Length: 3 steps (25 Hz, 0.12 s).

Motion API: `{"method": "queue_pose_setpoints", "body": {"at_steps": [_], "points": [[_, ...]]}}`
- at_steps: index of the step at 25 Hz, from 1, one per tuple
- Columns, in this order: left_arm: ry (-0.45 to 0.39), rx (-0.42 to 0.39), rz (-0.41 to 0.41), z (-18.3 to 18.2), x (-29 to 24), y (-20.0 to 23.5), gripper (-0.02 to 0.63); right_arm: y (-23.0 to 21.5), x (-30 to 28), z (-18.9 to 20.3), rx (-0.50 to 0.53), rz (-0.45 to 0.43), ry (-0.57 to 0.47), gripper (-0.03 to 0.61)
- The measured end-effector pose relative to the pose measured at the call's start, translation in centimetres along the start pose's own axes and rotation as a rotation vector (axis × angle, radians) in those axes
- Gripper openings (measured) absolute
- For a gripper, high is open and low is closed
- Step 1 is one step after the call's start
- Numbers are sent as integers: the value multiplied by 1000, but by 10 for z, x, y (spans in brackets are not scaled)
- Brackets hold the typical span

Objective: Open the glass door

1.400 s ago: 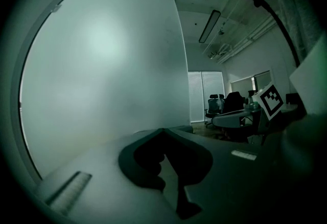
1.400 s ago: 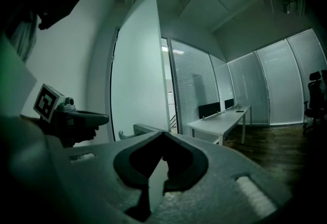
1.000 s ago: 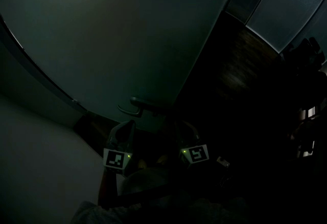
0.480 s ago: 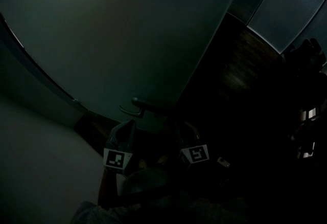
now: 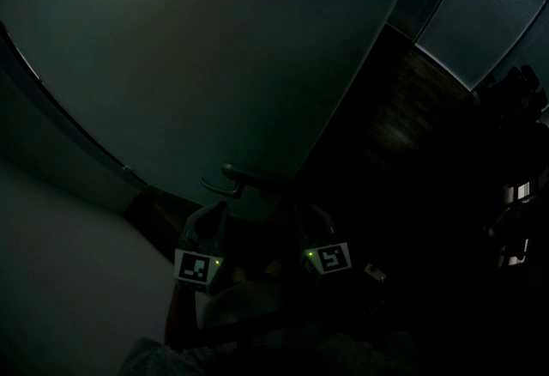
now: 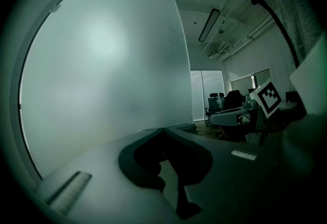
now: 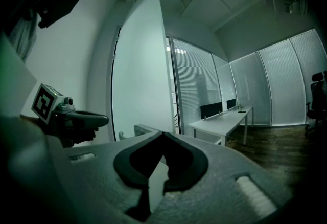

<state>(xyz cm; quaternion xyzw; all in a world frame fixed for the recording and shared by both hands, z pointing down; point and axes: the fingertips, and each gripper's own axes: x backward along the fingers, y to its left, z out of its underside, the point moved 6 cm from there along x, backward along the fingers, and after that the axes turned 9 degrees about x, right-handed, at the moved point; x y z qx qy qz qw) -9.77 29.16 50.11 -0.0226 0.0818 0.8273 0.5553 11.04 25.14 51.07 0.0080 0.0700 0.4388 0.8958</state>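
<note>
The frosted glass door (image 5: pixel 214 48) fills the upper left of the dim head view, with its lever handle (image 5: pixel 230 181) low on it. In the right gripper view the door (image 7: pixel 138 74) stands ajar, its free edge towards me and its handle (image 7: pixel 120 135) small and low. My left gripper (image 5: pixel 213 211) is just below the handle, apart from it, and its jaws (image 6: pixel 164 131) are shut on nothing. To its right, my right gripper (image 5: pixel 302 213) is level with it, and its jaws (image 7: pixel 163 135) are also shut and empty.
A pale wall (image 5: pixel 60 263) and the door frame (image 5: pixel 77 142) stand to the left. Beyond the door are dark wooden floor (image 5: pixel 395 117), blinds (image 7: pixel 196 85), a white desk (image 7: pixel 225 120) and office chairs (image 6: pixel 217 103).
The door's free edge has drifted slightly to the right in the head view. Both grippers have stayed where they were.
</note>
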Motion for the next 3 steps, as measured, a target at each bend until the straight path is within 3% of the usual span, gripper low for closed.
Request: {"method": "queue_pose_setpoints", "body": {"at_steps": [3], "points": [[-3,-4,1,2,-2,0,3,-1,-1,3,-2,-1,2,2]]}}
